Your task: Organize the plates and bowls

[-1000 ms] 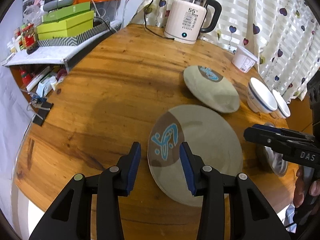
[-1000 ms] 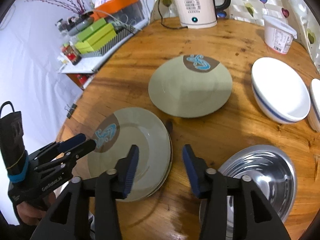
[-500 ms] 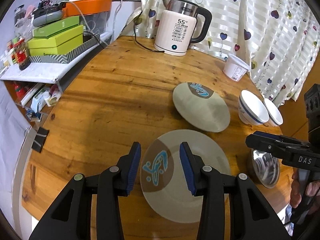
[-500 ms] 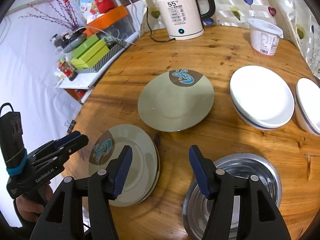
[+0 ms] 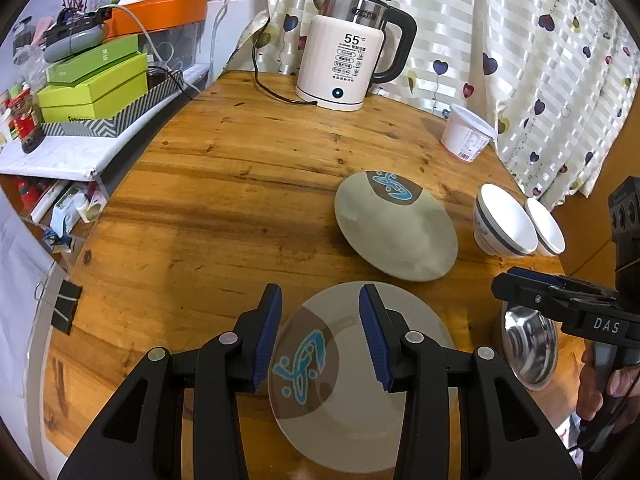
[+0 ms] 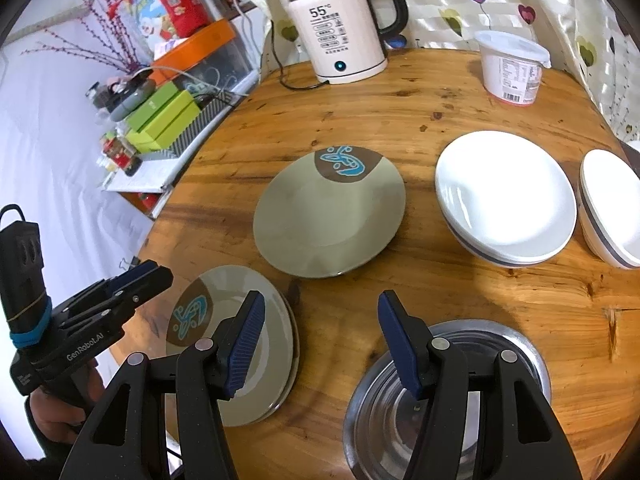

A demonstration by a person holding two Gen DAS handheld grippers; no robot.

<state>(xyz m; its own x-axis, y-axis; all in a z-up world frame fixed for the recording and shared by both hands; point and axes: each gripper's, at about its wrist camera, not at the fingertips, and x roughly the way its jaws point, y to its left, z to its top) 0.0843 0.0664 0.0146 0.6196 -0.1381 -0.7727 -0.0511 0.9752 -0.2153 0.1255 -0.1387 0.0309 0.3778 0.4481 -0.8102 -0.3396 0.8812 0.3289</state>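
Note:
A stack of grey-green plates with a brown and blue mark (image 5: 340, 400) (image 6: 200, 312) lies at the near edge of the round wooden table (image 5: 240, 184). My left gripper (image 5: 320, 320) hovers above that stack, open and holding nothing. A single matching plate (image 5: 396, 226) (image 6: 328, 212) lies further in. Two white bowls with a blue band (image 6: 504, 200) (image 6: 612, 208) stand to its right. My right gripper (image 6: 322, 320) is open over bare wood, between the stack and a steel bowl (image 6: 448, 400). Each gripper shows in the other's view: the left gripper (image 6: 158, 276), the right gripper (image 5: 504, 286).
A white electric kettle (image 5: 352, 64) with its cord stands at the far edge, and a white plastic tub (image 5: 468, 132) beside the curtain. Left of the table a shelf holds green boxes (image 5: 96, 88). A person's hand (image 5: 616, 384) grips the right handle.
Both grippers have drawn back and risen from the table, so more of it shows. The right gripper's jaws have widened. No dish has moved.

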